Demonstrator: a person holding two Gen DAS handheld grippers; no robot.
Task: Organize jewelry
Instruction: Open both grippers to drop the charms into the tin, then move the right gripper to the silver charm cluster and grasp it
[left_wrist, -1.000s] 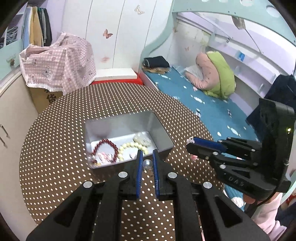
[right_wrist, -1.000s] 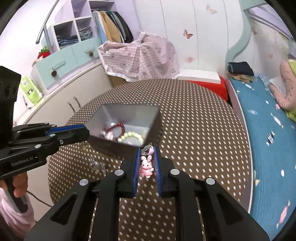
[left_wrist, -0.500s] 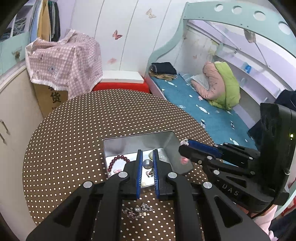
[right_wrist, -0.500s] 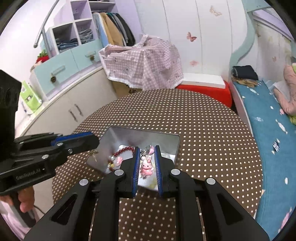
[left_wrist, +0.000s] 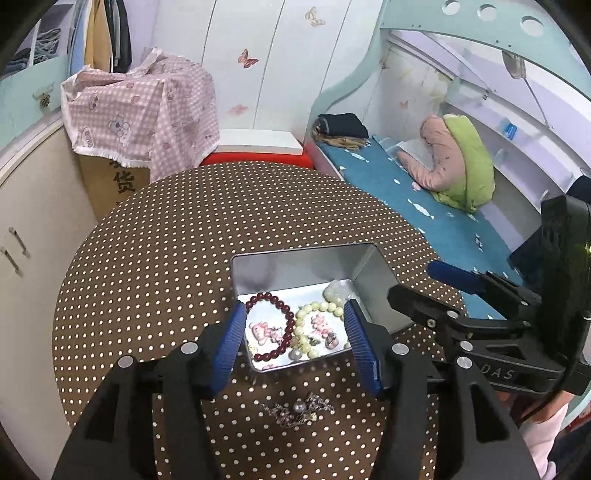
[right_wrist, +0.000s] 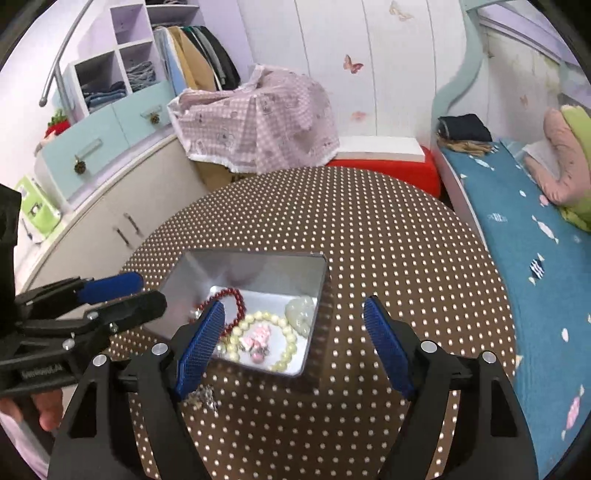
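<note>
Both grippers over tin, fingers spread wide, nothing held. Left gripper released above tin's near edge; right gripper released too, off tin's right wall. Inside tin: red bead bracelet, cream bead bracelet, pink charms. Drop step looks done. One silver piece on table just in front of tin; next move: reach down, pinch it, lift into tin.
</note>
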